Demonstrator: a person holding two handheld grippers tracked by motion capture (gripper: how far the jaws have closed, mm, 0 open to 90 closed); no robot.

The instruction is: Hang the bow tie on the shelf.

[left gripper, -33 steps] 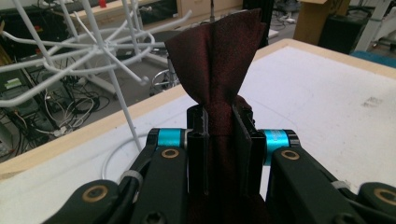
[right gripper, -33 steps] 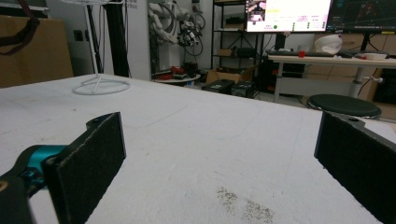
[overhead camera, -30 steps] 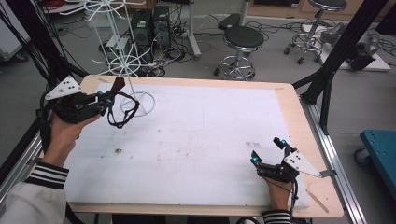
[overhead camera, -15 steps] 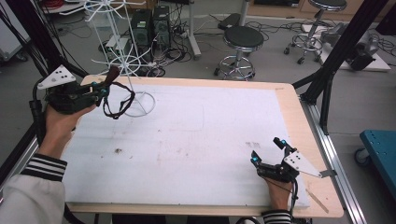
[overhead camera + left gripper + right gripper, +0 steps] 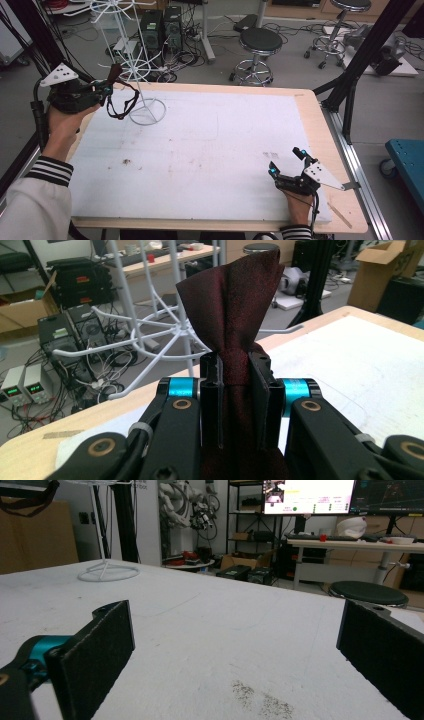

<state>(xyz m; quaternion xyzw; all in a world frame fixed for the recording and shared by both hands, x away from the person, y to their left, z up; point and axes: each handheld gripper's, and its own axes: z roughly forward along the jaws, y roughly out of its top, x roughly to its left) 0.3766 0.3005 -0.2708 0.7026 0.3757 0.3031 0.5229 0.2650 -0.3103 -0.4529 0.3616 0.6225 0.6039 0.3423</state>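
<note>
Pinching a dark red bow tie (image 5: 227,305) between pressed-together fingers, the left gripper (image 5: 102,90) is held above the bench's far left corner, beside the white wire stand (image 5: 131,65). The fabric fans out beyond the fingertips, while its black strap (image 5: 122,102) hangs looped below them. The tie is probably carried this high so that it can be hooked on one of the stand's arms. The right gripper (image 5: 286,167) is rested on the white bench (image 5: 215,150), fingers spread wide with nothing between them, apparently kept idle and clear.
</note>
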